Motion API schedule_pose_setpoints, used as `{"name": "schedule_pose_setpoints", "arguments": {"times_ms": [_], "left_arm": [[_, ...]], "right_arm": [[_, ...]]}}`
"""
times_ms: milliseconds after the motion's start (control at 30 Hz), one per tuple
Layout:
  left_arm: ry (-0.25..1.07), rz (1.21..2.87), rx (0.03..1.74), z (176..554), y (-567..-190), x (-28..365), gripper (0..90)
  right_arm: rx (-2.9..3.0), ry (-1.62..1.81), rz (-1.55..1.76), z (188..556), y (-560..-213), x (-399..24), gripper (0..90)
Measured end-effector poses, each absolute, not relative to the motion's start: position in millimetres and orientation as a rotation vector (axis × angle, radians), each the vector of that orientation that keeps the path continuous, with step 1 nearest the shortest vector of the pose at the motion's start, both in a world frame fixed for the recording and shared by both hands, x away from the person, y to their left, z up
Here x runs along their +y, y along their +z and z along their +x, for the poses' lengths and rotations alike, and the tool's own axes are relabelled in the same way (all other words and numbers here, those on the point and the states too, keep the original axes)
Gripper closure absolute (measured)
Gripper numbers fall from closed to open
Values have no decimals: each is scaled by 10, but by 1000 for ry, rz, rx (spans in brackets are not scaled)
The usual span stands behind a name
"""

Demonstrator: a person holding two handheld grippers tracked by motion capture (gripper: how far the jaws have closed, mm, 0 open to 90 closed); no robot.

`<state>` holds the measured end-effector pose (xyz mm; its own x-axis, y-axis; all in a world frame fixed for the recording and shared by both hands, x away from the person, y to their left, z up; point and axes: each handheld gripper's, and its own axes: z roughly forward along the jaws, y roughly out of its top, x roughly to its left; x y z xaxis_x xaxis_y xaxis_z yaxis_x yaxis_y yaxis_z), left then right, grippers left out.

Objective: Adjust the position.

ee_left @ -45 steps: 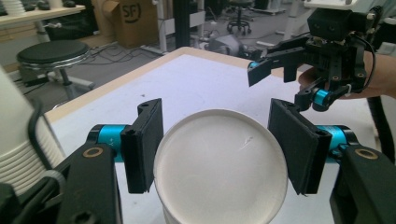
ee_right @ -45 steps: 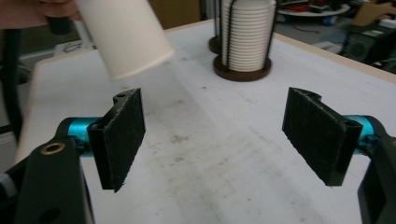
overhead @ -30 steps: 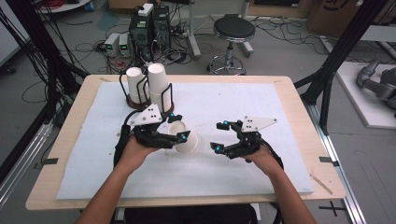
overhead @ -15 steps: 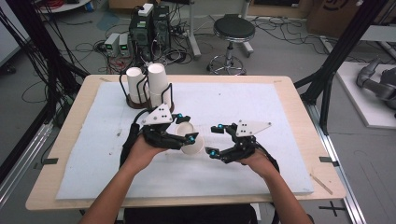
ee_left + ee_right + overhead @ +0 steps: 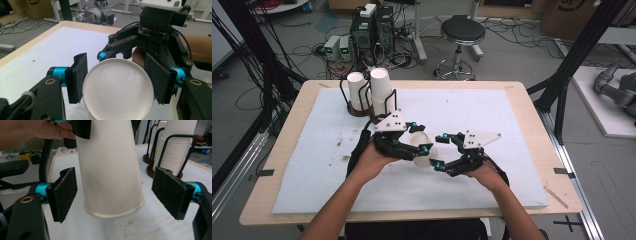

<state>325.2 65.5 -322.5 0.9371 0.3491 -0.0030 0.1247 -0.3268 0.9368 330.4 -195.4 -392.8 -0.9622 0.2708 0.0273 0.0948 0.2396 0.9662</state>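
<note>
From my side, nearest to me, the left gripper (image 5: 412,145) has its fingers (image 5: 78,76) closed on a white paper cup (image 5: 422,148); in the left gripper view both pads press on the sides near the flat bottom of the cup, which faces that camera. The cup is lifted above the surface (image 5: 492,115), about at the middle, and it lies between my two grippers, with the wide rim turned to the right gripper (image 5: 443,150). In the right gripper view the cup (image 5: 110,170) hangs between the open fingers (image 5: 63,192) of that gripper; there is a clear gap on both sides, so these pads do not touch it and hold nothing. The rim of the cup is at the level of the pads. Farther away, at the back left of the white mat (image 5: 312,150), stands a black wire holder (image 5: 362,102) with two stacks of white cups (image 5: 381,87) upside down. Behind the surface I see a stool (image 5: 462,32) and some boxes with cables on the floor.
</note>
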Motion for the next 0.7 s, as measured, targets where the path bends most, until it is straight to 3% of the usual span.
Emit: {"name": "schedule_pose_setpoints", "arguments": {"times_ms": [467, 700], "left_arm": [[147, 1841, 308, 3249, -3206, 582, 374], [140, 1834, 310, 3261, -3203, 589, 373]], "right_arm": [[2423, 1832, 293, 3317, -3990, -1840, 204], [2426, 1819, 246, 3330, -3970, -1880, 289]]}}
